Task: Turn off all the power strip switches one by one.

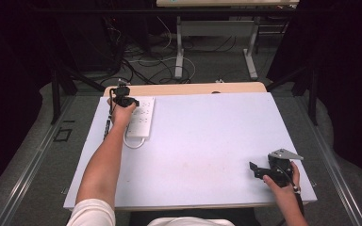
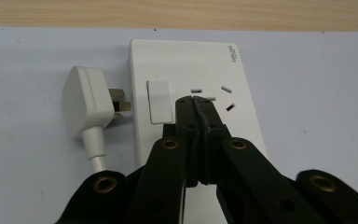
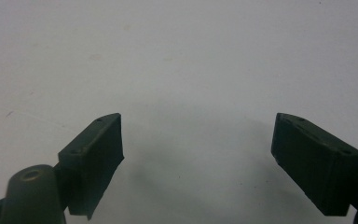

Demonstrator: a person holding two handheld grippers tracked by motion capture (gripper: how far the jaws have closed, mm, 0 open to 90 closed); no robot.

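Observation:
A white power strip [image 1: 141, 117] lies at the table's far left; in the left gripper view the power strip [image 2: 191, 65] shows a rocker switch [image 2: 159, 101] and socket slots. Beside it lies a white plug [image 2: 87, 100] on its cord, prongs toward the strip, not inserted. My left gripper [image 2: 196, 99] is shut with nothing between its jaws, tips over the strip next to the switch; in the high view the left gripper [image 1: 121, 97] sits over the strip's far end. My right gripper [image 3: 196, 140] stands open over bare table; the right gripper [image 1: 258, 170] is near the front right corner.
A pale mat [image 1: 207, 141] covers the table, with a wooden edge [image 1: 188, 88] showing at the back. The white cord loops off the strip's near end [image 1: 134, 142]. Beyond the table are a second table's legs [image 1: 179, 52] and floor cables.

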